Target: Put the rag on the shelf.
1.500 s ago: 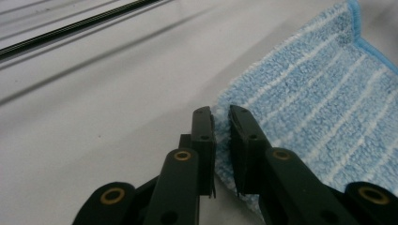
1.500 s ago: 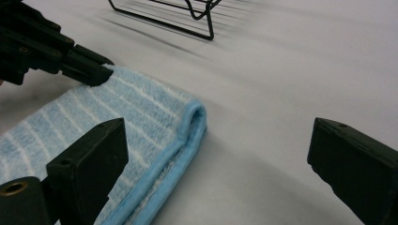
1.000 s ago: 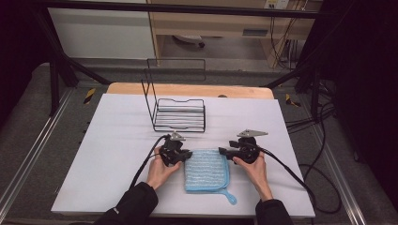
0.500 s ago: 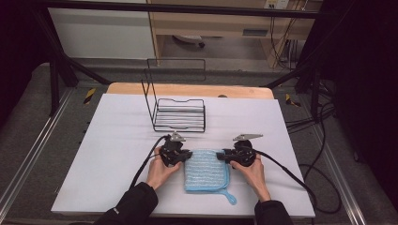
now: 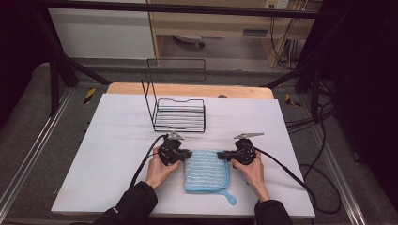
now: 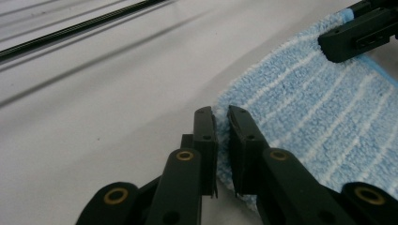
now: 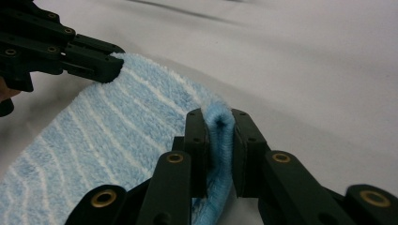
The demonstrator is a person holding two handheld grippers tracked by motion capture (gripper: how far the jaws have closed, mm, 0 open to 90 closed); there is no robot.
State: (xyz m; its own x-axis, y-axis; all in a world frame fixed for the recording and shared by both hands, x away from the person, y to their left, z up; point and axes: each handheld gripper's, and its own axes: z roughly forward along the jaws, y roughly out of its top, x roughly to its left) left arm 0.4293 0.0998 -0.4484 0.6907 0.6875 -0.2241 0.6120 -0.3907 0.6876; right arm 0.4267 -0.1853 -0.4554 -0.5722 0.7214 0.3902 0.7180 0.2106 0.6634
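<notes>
cloth (image 5: 206, 169): soft, light, limp; hold by far corners, nearest the wire rack (image 5: 179, 114)
left gripper (image 6: 221, 123): clamped on cloth corner
right gripper (image 7: 219, 123): jaws just closing, pinching cloth corner

Both your forearms come in from the bottom of the high view, dark sleeves, hands low on the table and set apart. Your left hand (image 5: 159, 169) wraps the left gripper (image 5: 187, 154), which points inward toward the other one, jaws pinched down on the cloth (image 5: 206, 171) corner. Your right hand (image 5: 253, 171) holds the right gripper (image 5: 221, 154) pointing back the other way. Its jaws have just been closing and now squeeze a fold of the cloth edge between the pads. Both grippers sit level, tips facing each other.
</notes>
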